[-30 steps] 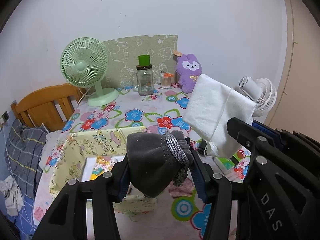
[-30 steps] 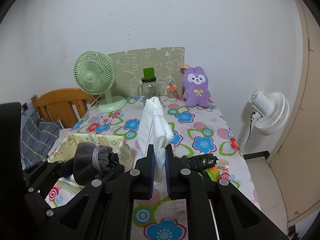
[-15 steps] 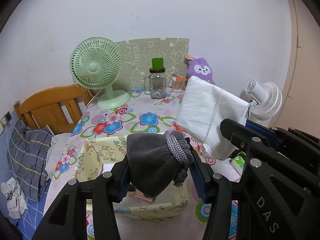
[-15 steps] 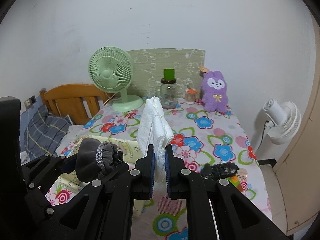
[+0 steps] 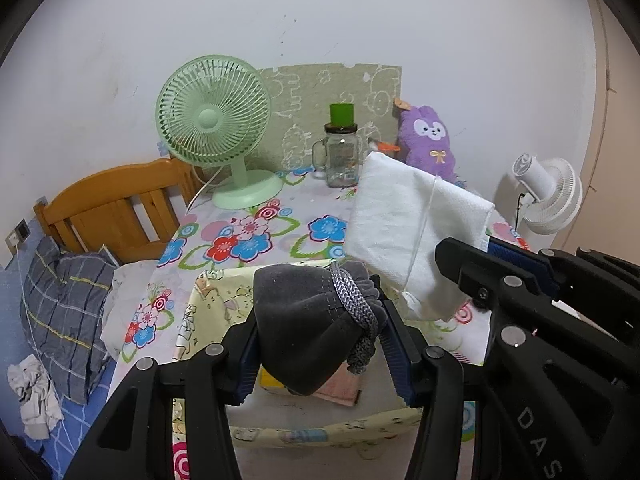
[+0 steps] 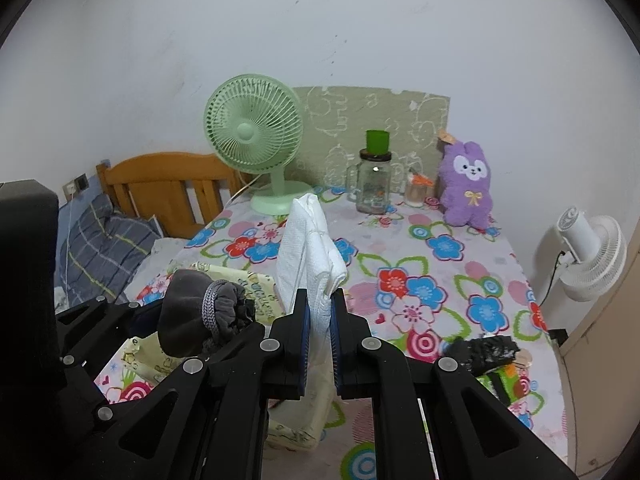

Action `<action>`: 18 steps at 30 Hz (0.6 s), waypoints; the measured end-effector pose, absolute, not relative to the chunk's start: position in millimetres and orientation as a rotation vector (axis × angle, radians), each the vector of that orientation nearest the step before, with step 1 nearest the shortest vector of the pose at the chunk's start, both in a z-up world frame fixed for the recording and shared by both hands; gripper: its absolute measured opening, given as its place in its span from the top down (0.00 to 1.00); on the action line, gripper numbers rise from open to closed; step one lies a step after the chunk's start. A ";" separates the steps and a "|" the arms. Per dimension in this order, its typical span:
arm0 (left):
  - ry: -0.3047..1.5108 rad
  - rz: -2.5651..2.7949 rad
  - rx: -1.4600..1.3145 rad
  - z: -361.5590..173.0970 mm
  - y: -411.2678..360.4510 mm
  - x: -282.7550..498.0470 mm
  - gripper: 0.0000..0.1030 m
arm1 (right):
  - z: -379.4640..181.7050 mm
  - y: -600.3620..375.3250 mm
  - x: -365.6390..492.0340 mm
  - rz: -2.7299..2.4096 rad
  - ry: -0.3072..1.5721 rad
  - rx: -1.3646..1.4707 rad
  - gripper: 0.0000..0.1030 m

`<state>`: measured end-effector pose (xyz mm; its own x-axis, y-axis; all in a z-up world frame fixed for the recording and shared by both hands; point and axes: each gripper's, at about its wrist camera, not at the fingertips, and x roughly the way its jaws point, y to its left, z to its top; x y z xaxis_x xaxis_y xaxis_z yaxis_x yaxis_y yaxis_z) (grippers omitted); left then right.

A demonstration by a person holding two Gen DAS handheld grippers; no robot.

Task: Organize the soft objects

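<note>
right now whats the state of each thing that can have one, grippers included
left gripper: shut on the grey pouch
grey pouch: drawstring pulled tight, held above the fabric box
right gripper: shut on the white cloth
white cloth: folded, standing upright
fabric box: open, items inside
green fan: upright
glass jar: upright, lid on
purple plush: upright

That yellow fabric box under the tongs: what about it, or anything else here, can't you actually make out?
- Yellow fabric box: in the left wrist view, the grey pouch and left tongs cover most of its contents.
- Black object: right wrist view, too indistinct to identify.
- Small jar: left wrist view, mostly behind the white cloth.
</note>
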<state>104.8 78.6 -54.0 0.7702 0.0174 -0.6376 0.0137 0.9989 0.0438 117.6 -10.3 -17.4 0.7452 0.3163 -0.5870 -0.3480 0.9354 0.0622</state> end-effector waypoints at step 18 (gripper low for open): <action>0.792 0.056 0.020 -91.3 115.9 126.2 0.45 | -51.6 33.7 138.5 0.460 0.723 -0.079 0.88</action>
<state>126.2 115.9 -91.3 0.7013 0.0573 -0.7105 -0.0426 0.9984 0.0385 138.5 33.7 -51.6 0.6552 0.3785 -0.6539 -0.4323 0.8976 0.0864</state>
